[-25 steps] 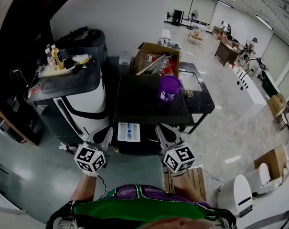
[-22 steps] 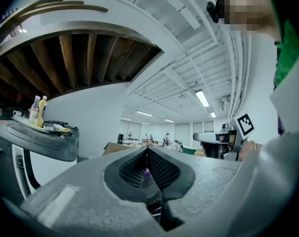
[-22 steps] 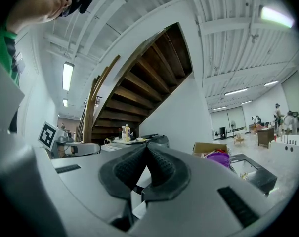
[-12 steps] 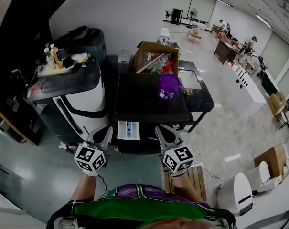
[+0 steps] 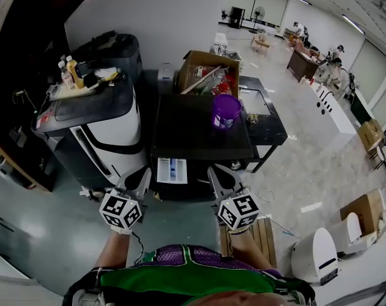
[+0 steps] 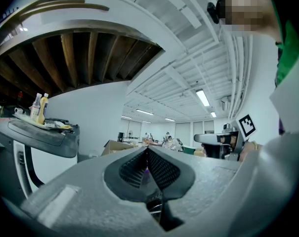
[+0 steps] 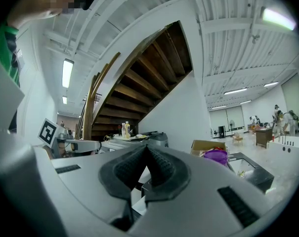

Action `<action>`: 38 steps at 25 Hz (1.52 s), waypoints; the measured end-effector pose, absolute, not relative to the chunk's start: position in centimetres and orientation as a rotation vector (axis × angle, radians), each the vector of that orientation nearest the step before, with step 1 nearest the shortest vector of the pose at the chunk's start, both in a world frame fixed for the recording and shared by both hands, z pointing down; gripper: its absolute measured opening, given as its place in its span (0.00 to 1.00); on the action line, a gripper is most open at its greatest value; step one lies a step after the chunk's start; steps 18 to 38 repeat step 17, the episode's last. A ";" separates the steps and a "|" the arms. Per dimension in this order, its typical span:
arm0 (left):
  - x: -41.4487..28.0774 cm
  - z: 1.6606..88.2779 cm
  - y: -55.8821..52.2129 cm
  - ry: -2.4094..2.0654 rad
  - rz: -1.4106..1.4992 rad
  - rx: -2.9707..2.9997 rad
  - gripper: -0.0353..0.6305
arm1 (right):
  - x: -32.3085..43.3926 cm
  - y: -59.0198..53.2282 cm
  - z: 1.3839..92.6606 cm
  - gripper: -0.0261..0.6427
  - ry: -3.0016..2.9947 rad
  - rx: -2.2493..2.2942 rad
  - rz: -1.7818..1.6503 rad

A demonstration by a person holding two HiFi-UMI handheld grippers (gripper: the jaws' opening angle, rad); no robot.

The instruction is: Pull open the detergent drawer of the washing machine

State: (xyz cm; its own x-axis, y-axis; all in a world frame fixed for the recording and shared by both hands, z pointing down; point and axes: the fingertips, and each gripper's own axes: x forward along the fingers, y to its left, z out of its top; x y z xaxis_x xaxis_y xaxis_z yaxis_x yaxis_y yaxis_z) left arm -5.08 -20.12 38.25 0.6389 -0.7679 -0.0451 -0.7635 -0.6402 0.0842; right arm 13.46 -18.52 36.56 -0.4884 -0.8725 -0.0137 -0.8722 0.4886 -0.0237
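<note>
On the far left, two bottles [image 5: 70, 74] are sitting on a tray atop a white-and-black appliance [image 5: 113, 132]. Their labels are showing too small to read. You are holding the left tongs [image 5: 138, 182] level, near that appliance's lower right corner, with the pads pressed together and nothing between them.

Just right of them, the detergent drawer [image 5: 172, 170] is standing out from the front of the black-topped washing machine [image 5: 199, 139]. Its white tray and blue compartment are showing from above, so the pull is looking done or nearly done. Whether the drawer is at full travel, I cannot tell. Neither pair of tongs is touching it.

You are holding the right tongs [image 5: 222, 180] just right of the drawer, also closed and empty. Farther off, a purple tub [image 5: 226, 111] is standing on the machine's top, and the print on its pale label is not coming through. The only clear marks are the black-and-white squares on the tongs' cubes.
</note>
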 end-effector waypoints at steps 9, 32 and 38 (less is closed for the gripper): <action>-4.8 38.6 -20.2 -1.297 -0.115 2.792 0.08 | 13.5 -18.5 36.6 0.04 2.687 -1.576 -0.017; -4.5 38.8 -20.2 -1.298 -0.111 2.792 0.08 | 13.8 -18.5 36.7 0.04 2.697 -1.580 -0.024; -4.5 38.8 -20.2 -1.298 -0.111 2.792 0.08 | 13.8 -18.5 36.7 0.04 2.697 -1.580 -0.024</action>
